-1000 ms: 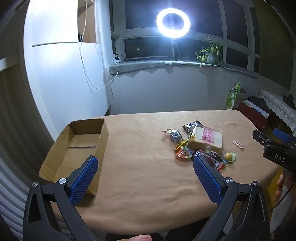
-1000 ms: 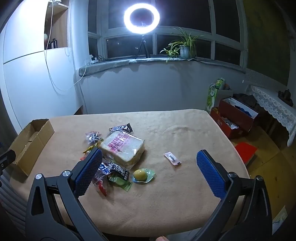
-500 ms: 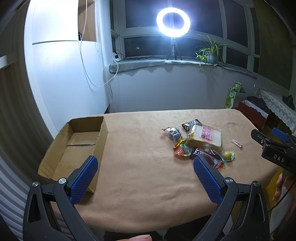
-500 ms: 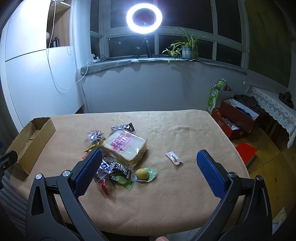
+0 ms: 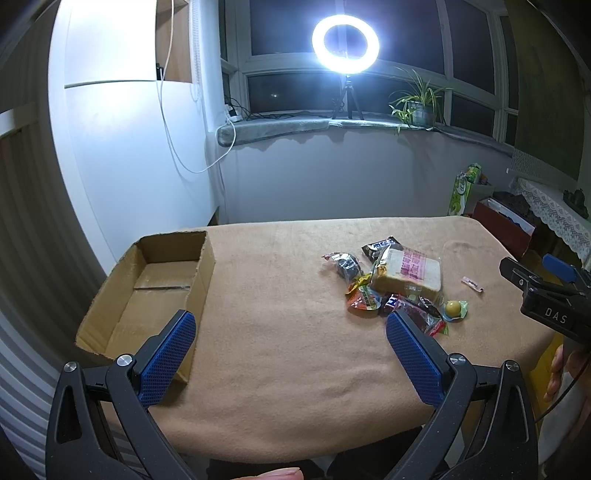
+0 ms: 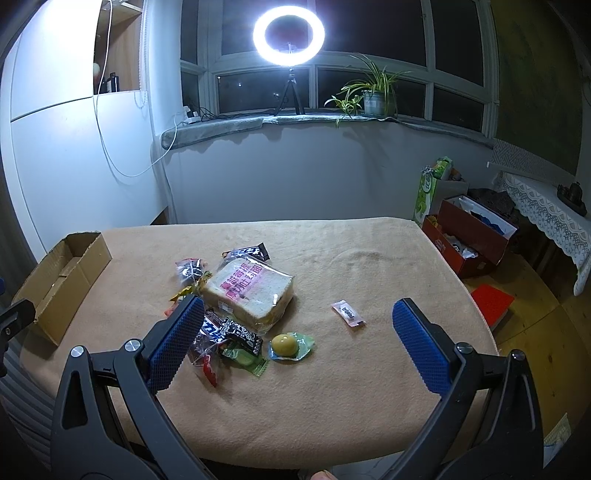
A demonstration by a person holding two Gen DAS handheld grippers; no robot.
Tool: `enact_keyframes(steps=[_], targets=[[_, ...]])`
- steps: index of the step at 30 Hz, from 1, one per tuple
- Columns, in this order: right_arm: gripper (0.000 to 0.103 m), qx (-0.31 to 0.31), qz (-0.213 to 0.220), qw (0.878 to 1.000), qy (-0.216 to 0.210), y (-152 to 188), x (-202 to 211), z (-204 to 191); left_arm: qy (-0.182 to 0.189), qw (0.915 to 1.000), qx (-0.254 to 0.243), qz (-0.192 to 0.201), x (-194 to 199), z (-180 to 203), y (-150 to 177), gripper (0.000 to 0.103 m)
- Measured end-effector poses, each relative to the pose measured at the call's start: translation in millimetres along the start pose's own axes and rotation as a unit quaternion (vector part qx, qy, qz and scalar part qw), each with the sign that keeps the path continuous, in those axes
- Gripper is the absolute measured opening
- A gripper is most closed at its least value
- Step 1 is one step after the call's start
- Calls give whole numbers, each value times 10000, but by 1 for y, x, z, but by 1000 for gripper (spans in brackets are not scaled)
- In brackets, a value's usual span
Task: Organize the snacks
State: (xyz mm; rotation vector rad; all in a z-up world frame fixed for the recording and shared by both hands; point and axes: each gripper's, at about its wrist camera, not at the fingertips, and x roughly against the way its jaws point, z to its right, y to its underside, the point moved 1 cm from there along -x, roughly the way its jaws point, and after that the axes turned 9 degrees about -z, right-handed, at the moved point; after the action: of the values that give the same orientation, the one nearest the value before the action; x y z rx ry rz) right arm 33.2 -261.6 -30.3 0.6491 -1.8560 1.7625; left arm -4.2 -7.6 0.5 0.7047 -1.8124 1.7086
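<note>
A pile of snacks lies on the tan-covered table (image 5: 280, 295): a bagged bread loaf (image 6: 251, 290), dark candy wrappers (image 6: 229, 330), a yellow round sweet in a green wrapper (image 6: 286, 345) and a small pink packet (image 6: 349, 314) set apart to the right. The loaf also shows in the left wrist view (image 5: 408, 271). An open, empty cardboard box (image 5: 155, 284) stands at the table's left end. My left gripper (image 5: 291, 354) is open above the near table edge, between box and pile. My right gripper (image 6: 301, 343) is open above the near edge, over the sweet.
A ring light on a tripod (image 6: 289, 35) and a potted plant (image 6: 373, 96) stand on the windowsill behind. Red boxes (image 6: 469, 240) and a green carton (image 6: 432, 190) sit on the floor to the right. A lace-covered shelf (image 6: 543, 210) is at the far right.
Both grippers have drifted slightly; the snacks appear a little nearer and higher in the right wrist view. Both stay open and nothing was picked up.
</note>
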Motion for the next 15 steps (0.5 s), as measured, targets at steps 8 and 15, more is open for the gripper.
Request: enact_keyframes(steps=[8, 15], targets=[[103, -6, -3, 10000, 6, 1, 0, -1, 2, 10000, -5, -13, 0, 0, 0, 102], [103, -8, -7, 10000, 2, 1, 0, 0, 1, 10000, 2, -18, 0, 0, 1, 102]])
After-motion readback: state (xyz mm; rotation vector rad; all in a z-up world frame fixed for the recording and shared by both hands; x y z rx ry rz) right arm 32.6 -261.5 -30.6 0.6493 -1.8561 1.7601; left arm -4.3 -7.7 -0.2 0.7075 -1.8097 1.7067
